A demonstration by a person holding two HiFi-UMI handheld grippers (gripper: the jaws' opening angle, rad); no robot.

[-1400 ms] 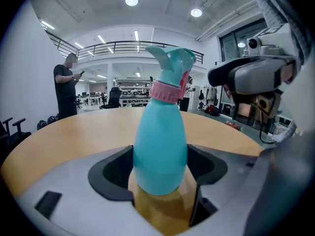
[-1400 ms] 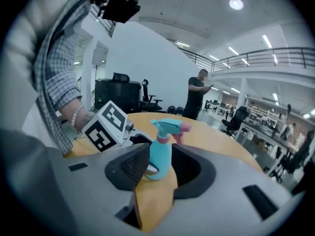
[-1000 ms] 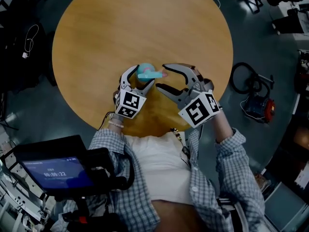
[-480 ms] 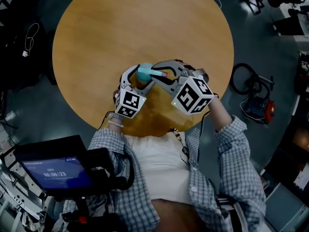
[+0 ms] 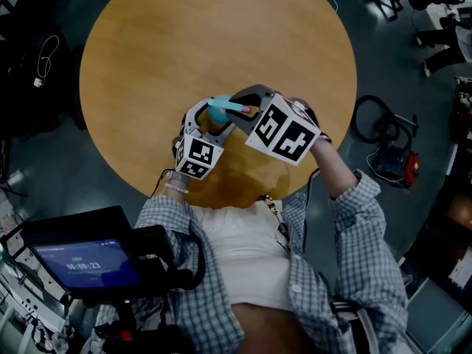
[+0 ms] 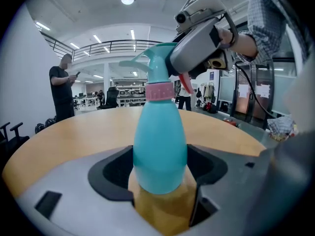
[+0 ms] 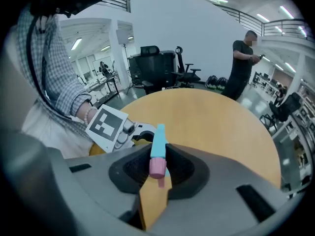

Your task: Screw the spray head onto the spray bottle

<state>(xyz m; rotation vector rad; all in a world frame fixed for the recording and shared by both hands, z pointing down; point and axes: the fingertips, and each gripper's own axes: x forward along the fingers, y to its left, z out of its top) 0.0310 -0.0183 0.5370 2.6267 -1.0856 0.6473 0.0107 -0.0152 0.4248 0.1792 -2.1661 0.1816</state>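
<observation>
A teal spray bottle (image 6: 160, 146) stands upright on the round wooden table (image 5: 221, 35) near its front edge. My left gripper (image 5: 209, 120) is shut on the bottle's body, which fills the gap between its pads. The teal spray head (image 5: 221, 109) sits on the bottle's neck above a pink collar (image 6: 159, 91). My right gripper (image 5: 240, 108) comes in from the right, tilted down. Its jaws have just been closing, and they now clamp the spray head (image 7: 158, 146), whose pink nozzle tip (image 7: 157, 167) points toward that camera.
A person (image 6: 61, 90) stands beyond the table's far side, with office chairs (image 7: 157, 63) behind. A coiled cable and a small device (image 5: 391, 161) lie on the floor to the right. A dark screen (image 5: 81, 260) sits at the lower left.
My right gripper moved left onto the spray head, rolled over and closed its wide-open jaws around it. The left gripper and the bottle stayed put.
</observation>
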